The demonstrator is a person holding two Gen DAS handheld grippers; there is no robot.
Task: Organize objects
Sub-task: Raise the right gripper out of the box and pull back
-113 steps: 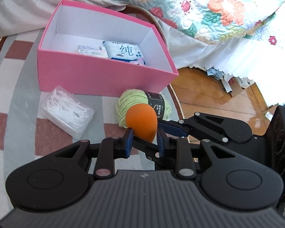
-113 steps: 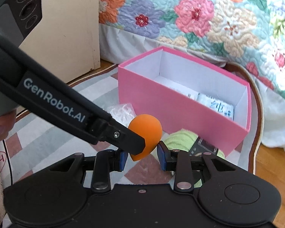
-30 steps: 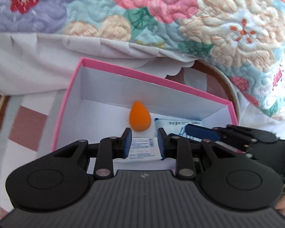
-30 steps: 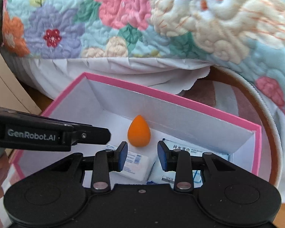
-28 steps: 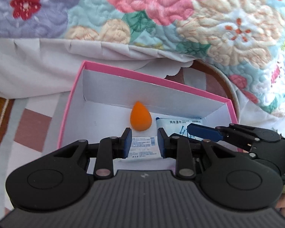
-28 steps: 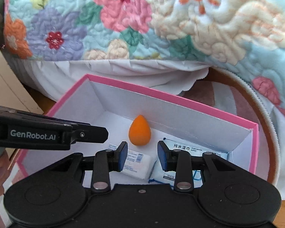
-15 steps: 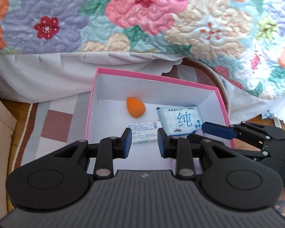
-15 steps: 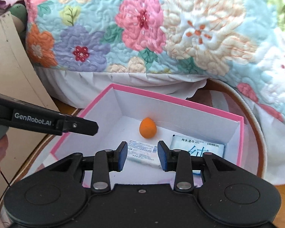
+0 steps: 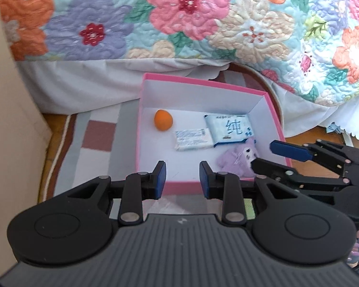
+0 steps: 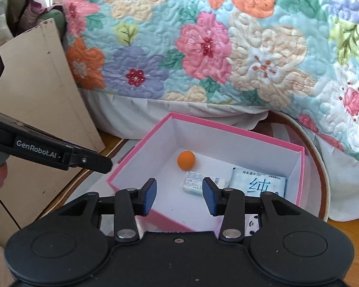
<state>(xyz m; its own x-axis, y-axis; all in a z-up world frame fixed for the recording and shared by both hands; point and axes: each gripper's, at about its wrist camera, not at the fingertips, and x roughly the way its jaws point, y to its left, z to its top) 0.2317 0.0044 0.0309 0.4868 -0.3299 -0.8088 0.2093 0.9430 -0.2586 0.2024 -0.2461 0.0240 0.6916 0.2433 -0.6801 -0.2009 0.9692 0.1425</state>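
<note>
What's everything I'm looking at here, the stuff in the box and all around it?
Cardboard box: one, pink outside, white inside, on the rug.
Egg-shaped sponge: one, orange, box's far left corner.
Small wipes packet: one, white, mid-box.
Large wipes pack: one, pale blue, box's right side.
Plush toy: one, lilac, box's near right corner.
Checked rug: one, grey, white, brown, under the box.
Floral quilt: one, multicoloured, behind.
Left gripper: black, blue fingers, empty.
Right gripper: same, opening, empty.

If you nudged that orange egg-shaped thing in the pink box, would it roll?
Probably. The orange sponge looks rounded and lies loose on the smooth floor of the box, touching nothing. Its tapered shape would likely make it wobble in a curve. It seems soft and light, so likely squashy.
</note>
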